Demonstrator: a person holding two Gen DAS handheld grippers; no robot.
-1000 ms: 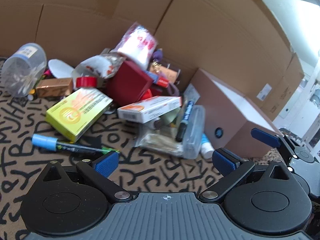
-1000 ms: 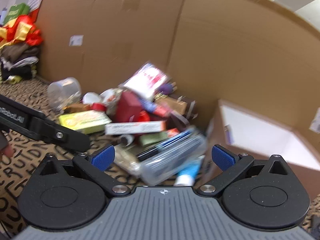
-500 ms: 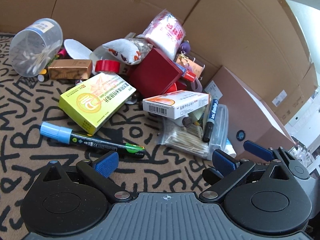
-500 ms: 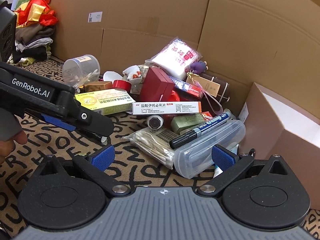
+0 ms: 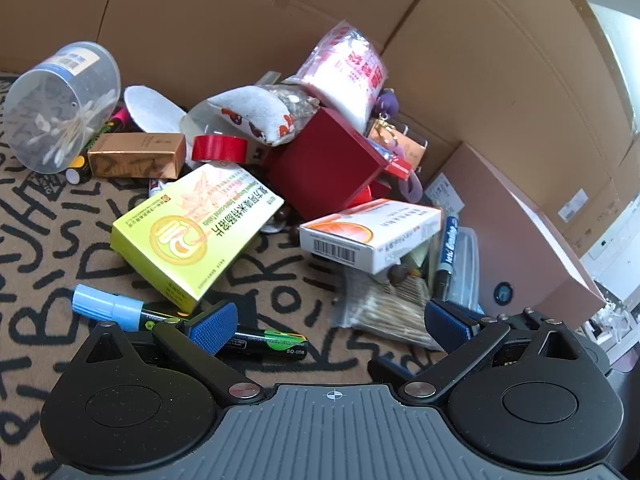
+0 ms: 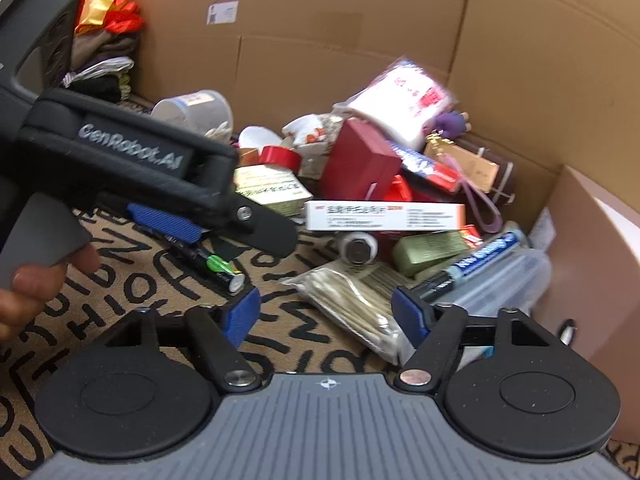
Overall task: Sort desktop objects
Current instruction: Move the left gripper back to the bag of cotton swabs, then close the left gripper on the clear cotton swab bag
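Note:
A heap of desk items lies on the patterned mat [image 5: 52,216]. It includes a yellow-green medicine box [image 5: 196,236], a white and orange box [image 5: 372,232], a red box [image 5: 324,164] and a bag of cotton swabs [image 6: 352,300]. My left gripper [image 5: 330,325] is open and low over the mat. Its left finger sits over a black marker with a light-blue cap [image 5: 120,310]. My right gripper [image 6: 325,312] is closing, with the swab bag's near end between its jaws. The left pad is still clear of the bag. A black marker with a blue label [image 6: 476,260] rests on a clear case [image 6: 508,284].
Cardboard walls [image 5: 460,60] close off the back and right. A pinkish box [image 5: 516,236] stands at the right. At the left lie a tipped clear swab cup [image 5: 60,100], a gold box [image 5: 136,154] and red tape [image 5: 218,148]. A person's hand [image 6: 36,284] holds the left gripper.
Both grippers have come forward and down toward the heap. The right jaws have narrowed around the swab bag's near end. The left finger now covers the blue-capped marker.

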